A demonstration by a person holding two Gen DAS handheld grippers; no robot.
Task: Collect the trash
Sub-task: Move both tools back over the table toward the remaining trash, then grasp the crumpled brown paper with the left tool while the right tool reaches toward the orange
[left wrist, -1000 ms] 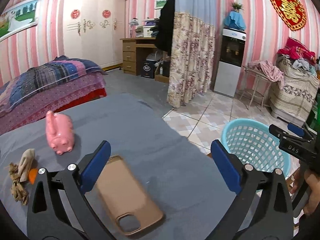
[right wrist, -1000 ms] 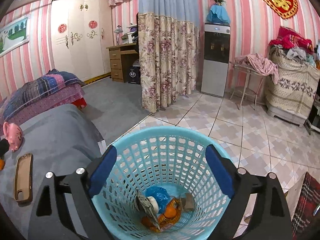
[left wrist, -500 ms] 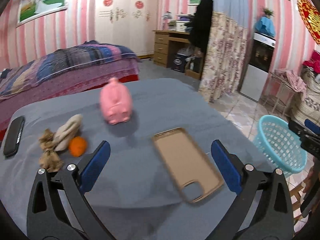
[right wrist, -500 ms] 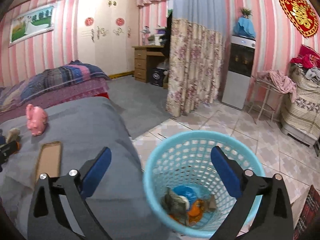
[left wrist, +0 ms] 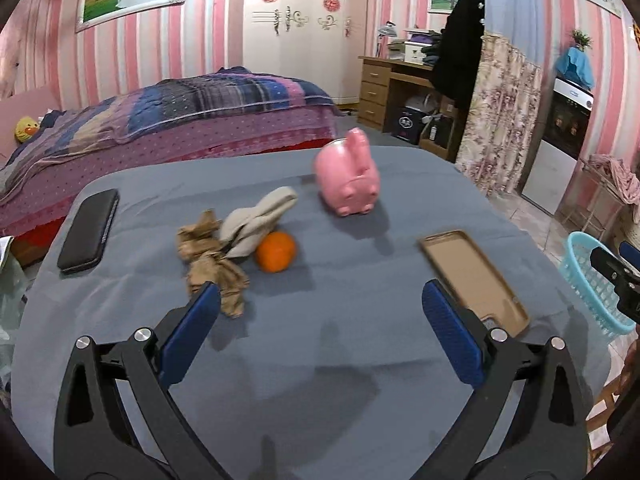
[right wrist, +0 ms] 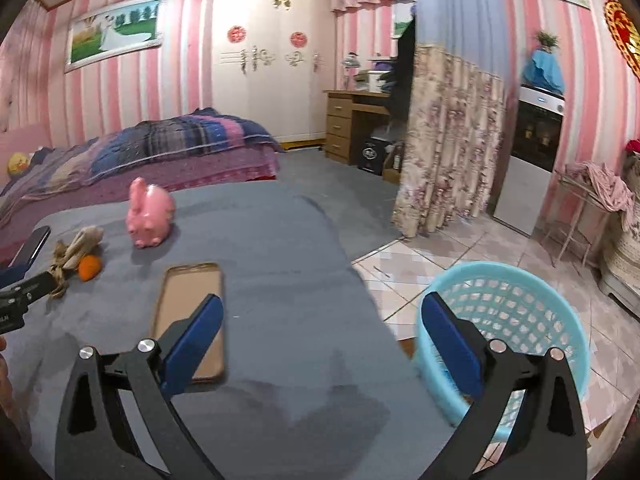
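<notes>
Both tools are spread wide and empty: the left gripper [left wrist: 320,312] has swung from the basket back over the grey table [left wrist: 320,360], now facing the crumpled brown paper [left wrist: 212,258], beige wad [left wrist: 256,220] and orange [left wrist: 276,251]. The right gripper [right wrist: 320,328] has pulled off the blue basket [right wrist: 520,300] beside the table; another pickup looks next.

Wardrobe doors [left wrist: 298,32]: two round red paper emblems at twelve o'clock; characters too small to read.
Wall ornament [right wrist: 624,38]: red-and-gold heart at two o'clock in the right wrist view; gold characters could not be made out.
Black box [left wrist: 407,124] under the desk: a round white mark, illegible.
Left gripper body [right wrist: 16,300]: pale lettering at nine o'clock in the right wrist view, too blurred to read.
Readable text: none.
</notes>
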